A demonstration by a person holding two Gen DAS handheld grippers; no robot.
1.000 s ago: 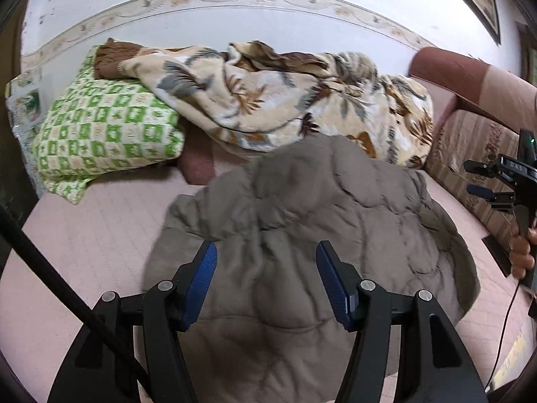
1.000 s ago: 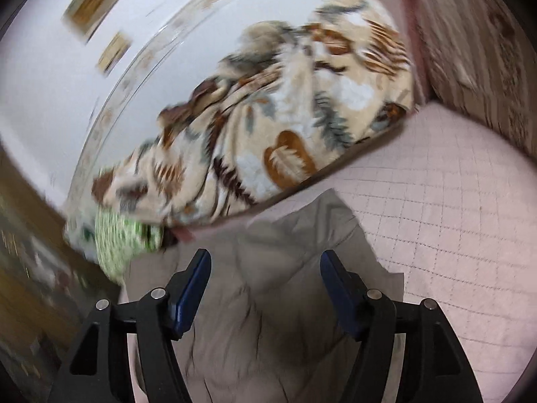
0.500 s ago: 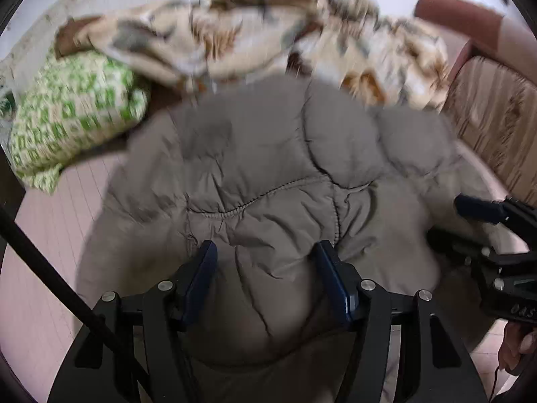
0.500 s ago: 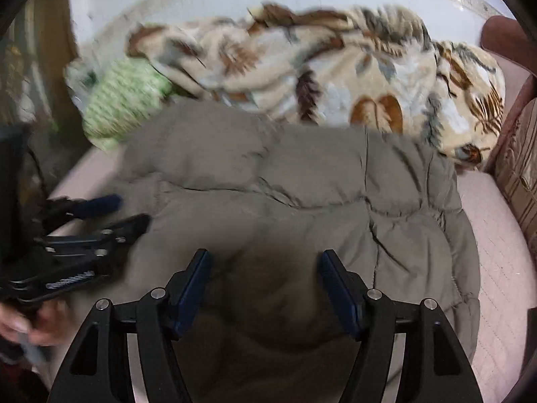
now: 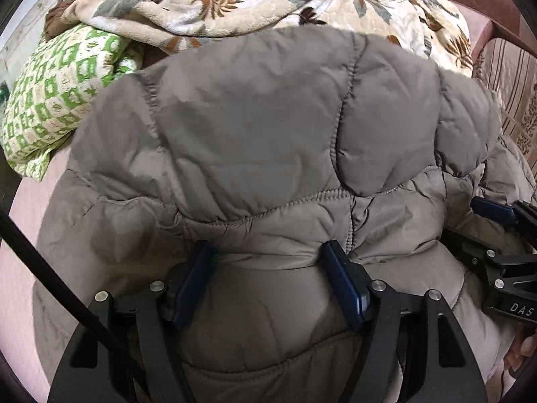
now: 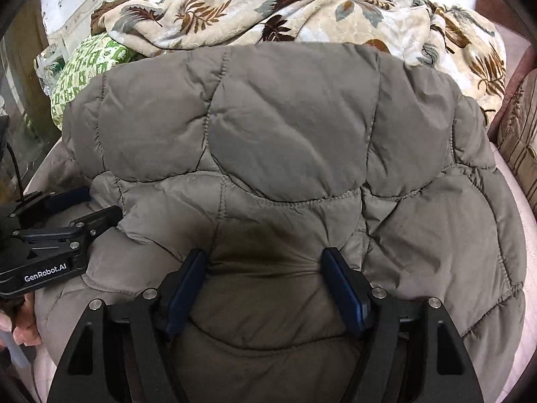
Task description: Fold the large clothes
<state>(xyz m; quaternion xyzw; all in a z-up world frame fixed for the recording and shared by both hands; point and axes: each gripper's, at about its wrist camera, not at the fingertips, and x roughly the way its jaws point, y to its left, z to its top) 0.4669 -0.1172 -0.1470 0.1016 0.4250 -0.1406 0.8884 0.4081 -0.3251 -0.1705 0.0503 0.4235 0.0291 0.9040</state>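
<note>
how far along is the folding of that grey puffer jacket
Done: the grey puffer jacket lies on the pink bed cover, its top layer apparently doubled over. In hand: the left gripper and right gripper both straddle puffy fabric at the near edge with jaws opening, seemingly letting go. Left: it is still bulky and rounded, so probably further folds and flattening.

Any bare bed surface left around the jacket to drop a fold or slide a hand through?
Bare pink sheet shows left of the grey puffer jacket, below the green pillow. A second strip runs along the jacket's right edge beside the striped headboard. The back is crowded by the leaf-print blanket.
</note>
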